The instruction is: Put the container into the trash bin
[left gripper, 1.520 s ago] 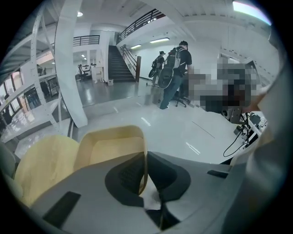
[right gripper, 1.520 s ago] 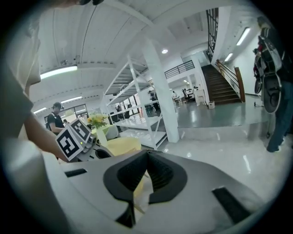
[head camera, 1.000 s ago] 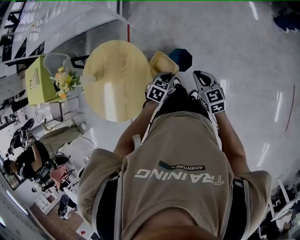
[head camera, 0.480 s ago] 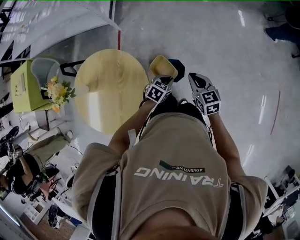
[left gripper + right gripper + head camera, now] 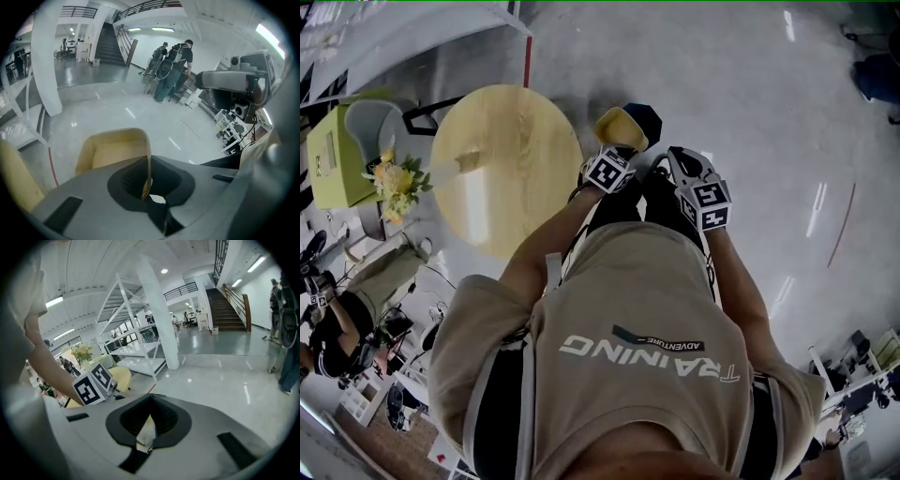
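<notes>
In the head view my left gripper [image 5: 619, 150] is shut on a pale yellow open container [image 5: 620, 126] and holds it out in front of the person's body. The container partly overlaps a dark round trash bin [image 5: 648, 116] on the floor just behind it. In the left gripper view the container [image 5: 115, 150] fills the lower left, and the jaws are pinched on its right wall. My right gripper [image 5: 677, 157] hangs just right of the bin, shut and holding nothing. The right gripper view shows the left gripper's marker cube [image 5: 93, 383] with the container [image 5: 121, 377] beside it.
A round light wooden table [image 5: 502, 169] stands left of the container, with flowers [image 5: 391, 178] and a green box [image 5: 333, 155] beyond it. White shelving [image 5: 136, 333] and a pillar [image 5: 159, 315] rise to the left. People stand near a staircase [image 5: 171, 70]. Glossy grey floor lies to the right.
The person has moved forward: the table has slid left in view. The left gripper has carried the container nearer the dark bin, which it now overlaps. The right gripper stays shut alongside.
</notes>
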Demonstrator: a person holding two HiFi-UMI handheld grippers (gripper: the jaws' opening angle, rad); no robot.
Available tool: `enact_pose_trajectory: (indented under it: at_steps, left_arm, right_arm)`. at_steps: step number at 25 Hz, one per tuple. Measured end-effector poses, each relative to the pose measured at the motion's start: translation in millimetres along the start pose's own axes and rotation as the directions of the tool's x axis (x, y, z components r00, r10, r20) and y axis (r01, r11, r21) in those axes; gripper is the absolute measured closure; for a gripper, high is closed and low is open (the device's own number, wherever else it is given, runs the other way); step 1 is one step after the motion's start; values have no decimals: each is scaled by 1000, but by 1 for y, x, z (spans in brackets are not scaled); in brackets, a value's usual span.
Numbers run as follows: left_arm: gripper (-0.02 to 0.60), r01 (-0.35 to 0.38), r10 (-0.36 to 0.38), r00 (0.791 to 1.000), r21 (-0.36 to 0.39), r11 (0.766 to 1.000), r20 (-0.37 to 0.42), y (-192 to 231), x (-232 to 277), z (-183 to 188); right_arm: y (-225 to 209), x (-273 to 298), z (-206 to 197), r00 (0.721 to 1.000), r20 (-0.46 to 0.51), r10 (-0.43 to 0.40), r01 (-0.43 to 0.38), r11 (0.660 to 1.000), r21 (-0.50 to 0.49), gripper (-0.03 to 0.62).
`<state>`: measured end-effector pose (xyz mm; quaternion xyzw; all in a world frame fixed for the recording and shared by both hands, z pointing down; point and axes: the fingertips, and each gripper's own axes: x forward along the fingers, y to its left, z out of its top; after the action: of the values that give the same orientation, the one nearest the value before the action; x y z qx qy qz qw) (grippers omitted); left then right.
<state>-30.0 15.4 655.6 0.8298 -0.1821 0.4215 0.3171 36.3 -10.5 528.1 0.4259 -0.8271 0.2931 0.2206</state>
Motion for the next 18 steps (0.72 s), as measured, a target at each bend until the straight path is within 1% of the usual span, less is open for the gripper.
enact_pose_trajectory:
  at_steps: [5,7,10,12,15,18]
  left_arm:
    - [557,13,-16,999,-56,998,-44,8,34,-8]
    - [557,24,-29,998,-78,997,-62,10,51,-11]
    - [557,43,-51,997,-107,993,-65,14,78,-10]
    - [557,63,-73,995,-130,989,-68,15,96,-12]
    - [557,74,-86,994,-158,985,-66,25,122,-17]
    - [557,87,-103,991,-191,978,-80,33,145,-31]
  right_arm:
    - [-31,24,-38,994,-89,59,-59,998,0,591]
    - [-43,38,-50,989,-123,83,-85,996,-15,591]
    - [-64,62,-67,980,-169,106,-115,993,-42,591]
    - [-76,78,-79,975,-184,123,-131,991,-35,591]
    - [-96,106,-99,969,-206,136,-142,990,-19,591]
    - [-107,127,-123,959,-242,145,-149,989,0,591]
